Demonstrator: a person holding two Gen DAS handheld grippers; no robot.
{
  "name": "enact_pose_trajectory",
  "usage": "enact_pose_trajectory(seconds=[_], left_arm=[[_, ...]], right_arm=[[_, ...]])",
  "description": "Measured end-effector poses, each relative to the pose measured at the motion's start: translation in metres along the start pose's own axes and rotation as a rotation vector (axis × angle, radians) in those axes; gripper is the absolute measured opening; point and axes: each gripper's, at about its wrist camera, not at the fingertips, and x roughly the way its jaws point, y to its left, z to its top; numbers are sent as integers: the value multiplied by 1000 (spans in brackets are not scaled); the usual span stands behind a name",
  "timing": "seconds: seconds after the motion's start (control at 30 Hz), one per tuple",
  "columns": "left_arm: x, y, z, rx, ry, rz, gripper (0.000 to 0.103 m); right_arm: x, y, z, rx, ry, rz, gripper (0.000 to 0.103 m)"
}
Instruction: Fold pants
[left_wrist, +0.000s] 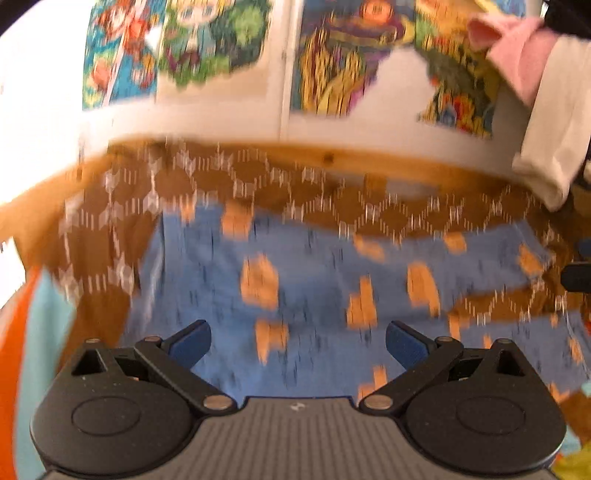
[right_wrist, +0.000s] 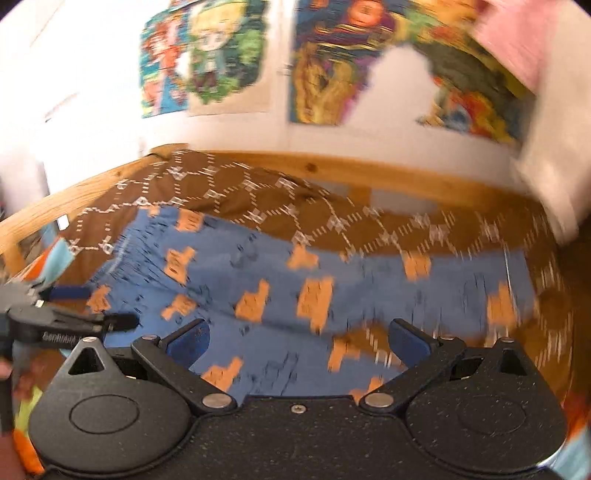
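Observation:
Blue pants with orange patches (left_wrist: 317, 280) lie spread on a brown patterned bedspread (left_wrist: 229, 177); they also show in the right wrist view (right_wrist: 332, 280). My left gripper (left_wrist: 298, 341) is open and empty, hovering over the pants' near part. My right gripper (right_wrist: 299, 341) is open and empty above the pants too. The left gripper also shows at the left edge of the right wrist view (right_wrist: 92, 310). Both views are motion-blurred.
A wooden bed frame (right_wrist: 369, 173) runs along a white wall with colourful posters (right_wrist: 332, 66). White and pink cloth (left_wrist: 546, 110) hangs at the right. Orange and light-blue fabric (left_wrist: 33, 332) lies at the left.

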Motion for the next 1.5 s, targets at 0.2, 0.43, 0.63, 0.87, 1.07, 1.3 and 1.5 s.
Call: enact_pose_trajectory(seconds=[0.2,0.43,0.63,0.87,1.07,1.3,1.5], left_arm=[[14,18,65,104,-52,-58,103],[65,26,116,358,28,-47,103],[137,16,137,486,128,-66,103],[196,8,132,618,333,-170,89],[220,16,132,659,427,-180,74],[243,18,133,704,575,-153,23],[243,26,136,658,566,-101,1]], right_arm=[[31,-8,90,-212,113,197,102],[122,-21,117,-464,161,304,102],[185,-61,111,-460,139,221,102],[250,-98,110,-339,223,290,72],[293,-106,109,-331,333,355,67],[332,-100,105,-329,388,371,72],[347,-101,91,-315,426,425,57]])
